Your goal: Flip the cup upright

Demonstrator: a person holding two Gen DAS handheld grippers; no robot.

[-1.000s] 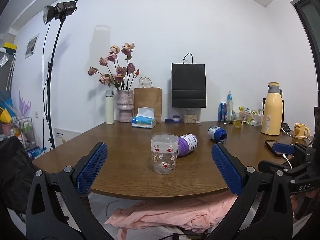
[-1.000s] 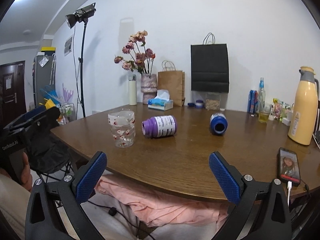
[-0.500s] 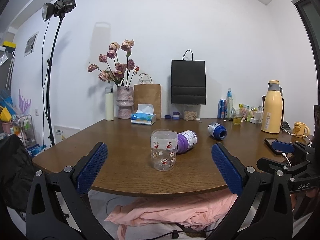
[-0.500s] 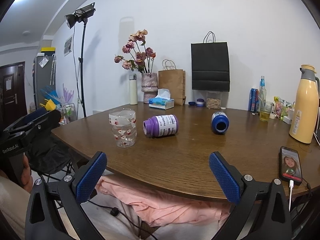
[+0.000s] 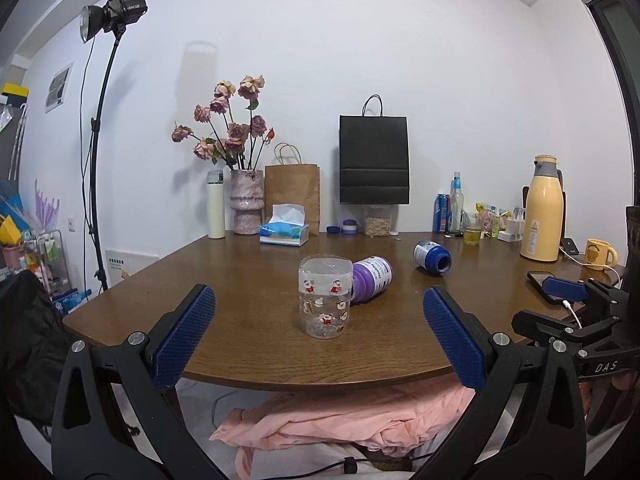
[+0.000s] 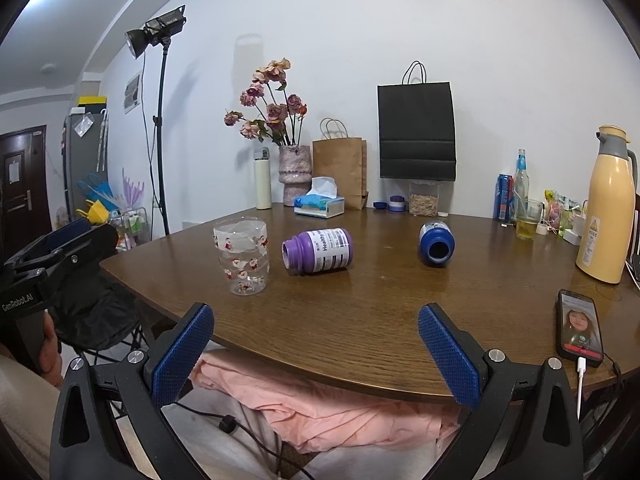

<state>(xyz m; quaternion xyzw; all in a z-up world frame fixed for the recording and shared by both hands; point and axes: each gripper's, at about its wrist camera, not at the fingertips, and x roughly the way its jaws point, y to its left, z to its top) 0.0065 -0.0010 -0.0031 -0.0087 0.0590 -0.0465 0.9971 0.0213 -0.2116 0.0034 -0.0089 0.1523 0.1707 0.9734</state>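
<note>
Clear cup (image 5: 325,297) upright, empty – purple bottle (image 5: 370,279) on side beside it; left gripper (image 5: 318,340), right gripper (image 6: 316,354) spread, empty.

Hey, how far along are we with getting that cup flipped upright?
Done, apparently: the clear plastic cup with cartoon prints stands on the brown wooden table, wider end up, though its open rim is hard to confirm. In hand: nothing; the left gripper and right gripper are open, short of the table. Left: probably nothing.
</note>
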